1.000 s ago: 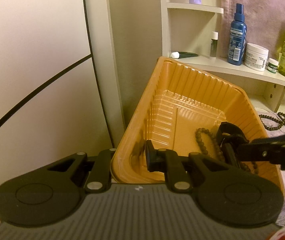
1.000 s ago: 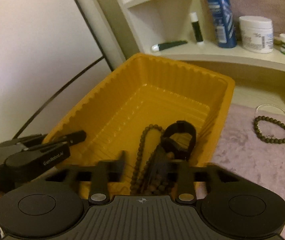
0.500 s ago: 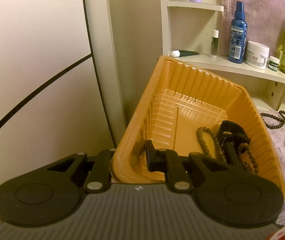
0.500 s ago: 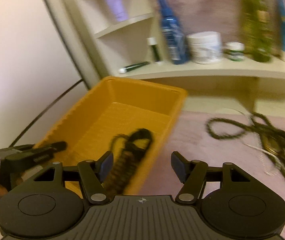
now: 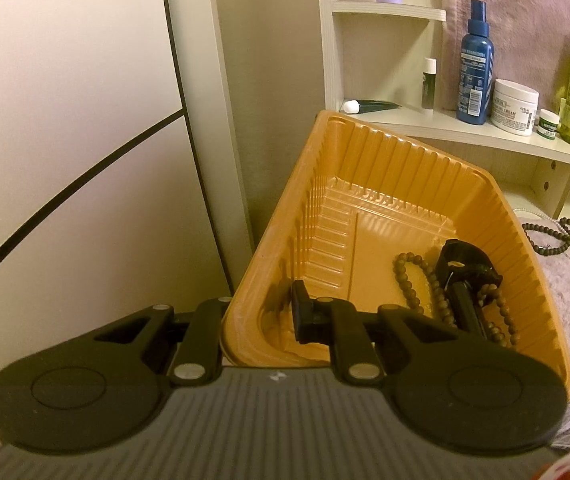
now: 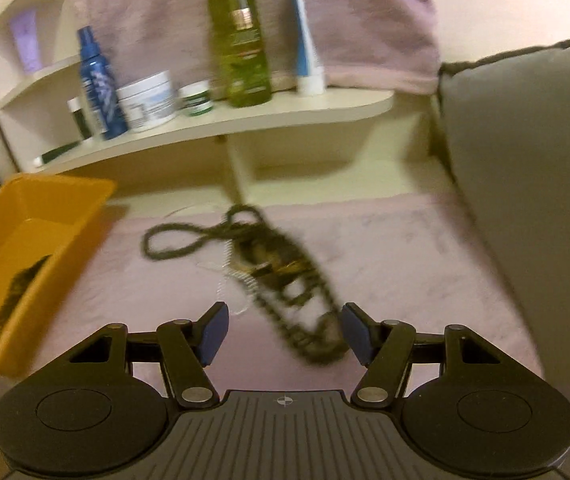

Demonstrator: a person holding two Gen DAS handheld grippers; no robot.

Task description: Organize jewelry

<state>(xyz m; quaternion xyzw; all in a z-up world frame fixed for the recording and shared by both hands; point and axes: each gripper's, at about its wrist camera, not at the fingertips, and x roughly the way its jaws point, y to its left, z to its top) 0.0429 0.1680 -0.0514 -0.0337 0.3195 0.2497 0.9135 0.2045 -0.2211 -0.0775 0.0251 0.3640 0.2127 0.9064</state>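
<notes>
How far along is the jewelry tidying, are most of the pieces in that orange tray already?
Not most. A beaded bracelet and a black band already lie in the orange tray, whose rim the left gripper clamps. The right gripper is open and empty over the tangled pile of beads and chains on the pink cloth. That pile is left to move.

On the shelf [image 5: 485, 136], the white jar [image 5: 515, 106] carries a label whose larger line reads "CREAM"; the print above it is too small to read. The blue spray bottle [image 5: 475, 76] just left of the jar bears print too fine to read.
</notes>
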